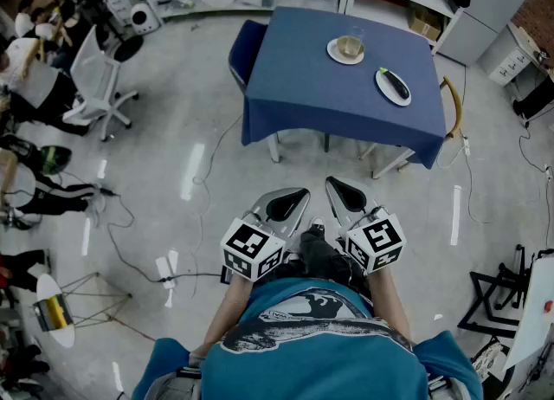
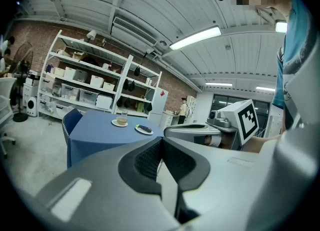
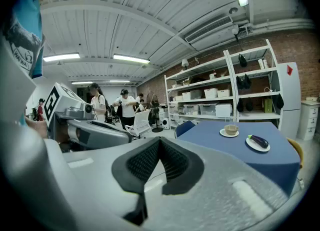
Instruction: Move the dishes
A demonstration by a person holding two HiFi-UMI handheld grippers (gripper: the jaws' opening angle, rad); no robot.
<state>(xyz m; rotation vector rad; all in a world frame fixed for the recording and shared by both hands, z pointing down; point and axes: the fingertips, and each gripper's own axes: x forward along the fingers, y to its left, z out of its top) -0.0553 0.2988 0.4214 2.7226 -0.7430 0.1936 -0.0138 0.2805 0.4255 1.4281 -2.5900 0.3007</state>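
The left tongs [image 1: 293,199] and the right tongs [image 1: 340,192] are held low, close in front of the person and side by side, well apart from the dishes. Each gripper view shows its tongs closed, pads meeting, with nothing between them. Far ahead stands the counter [image 1: 303,78] under a blue cloth. Two plates lie toward its far right. The left plate [image 1: 333,53] carries a cup [image 1: 351,45], and the right plate [image 1: 386,91] carries a dark eggplant [image 1: 396,84]. A blue chair [image 1: 244,48] stands at the counter's left side.

Tablecloth [image 1: 312,87] matt blue fabric; plate [image 1: 387,93] glossy white; eggplant [image 1: 396,84] shiny; floor [image 1: 173,130] polished, reflective.
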